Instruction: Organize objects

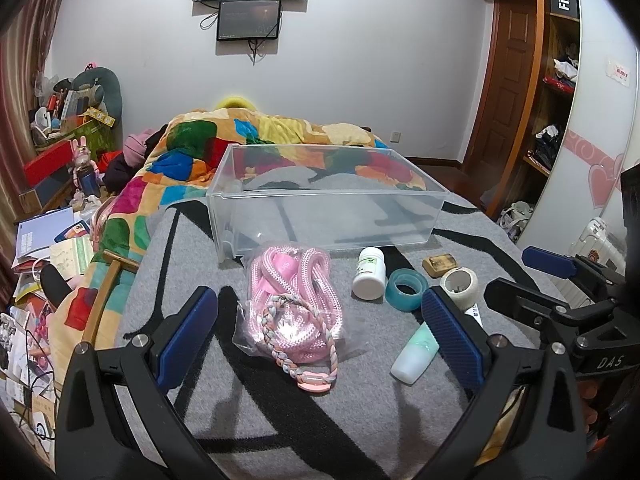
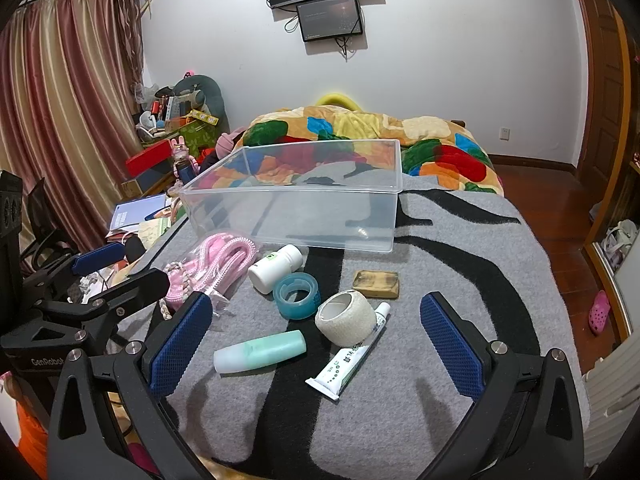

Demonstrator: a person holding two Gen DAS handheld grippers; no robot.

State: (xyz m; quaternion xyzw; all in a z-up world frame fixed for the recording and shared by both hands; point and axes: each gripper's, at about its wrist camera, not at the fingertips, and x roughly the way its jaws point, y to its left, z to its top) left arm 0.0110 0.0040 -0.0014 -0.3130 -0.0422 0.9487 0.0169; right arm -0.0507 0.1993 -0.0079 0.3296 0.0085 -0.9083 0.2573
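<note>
A clear plastic bin (image 1: 436, 204) (image 2: 394, 224) stands empty on the grey and black blanket. In front of it lie a bagged pink rope (image 1: 296, 304) (image 2: 224, 260), a white pill bottle (image 1: 370, 274) (image 2: 276, 266), a blue tape roll (image 1: 406, 290) (image 2: 297, 294), a white bandage roll (image 1: 460, 284) (image 2: 346, 318), a wooden block (image 1: 439, 265) (image 2: 376, 284), a mint bottle (image 1: 416, 354) (image 2: 260, 351) and an ointment tube (image 2: 350, 360). My left gripper (image 1: 320, 336) is open over the rope bag. My right gripper (image 2: 316, 344) is open over the mint bottle and tube.
A colourful quilt (image 1: 192, 152) (image 2: 440, 136) lies behind the bin. Cluttered boxes and papers (image 1: 52, 208) (image 2: 160, 148) fill the left side. A wooden hammer (image 1: 108, 284) rests at the bed's left edge. A wardrobe (image 1: 552, 92) stands at the right.
</note>
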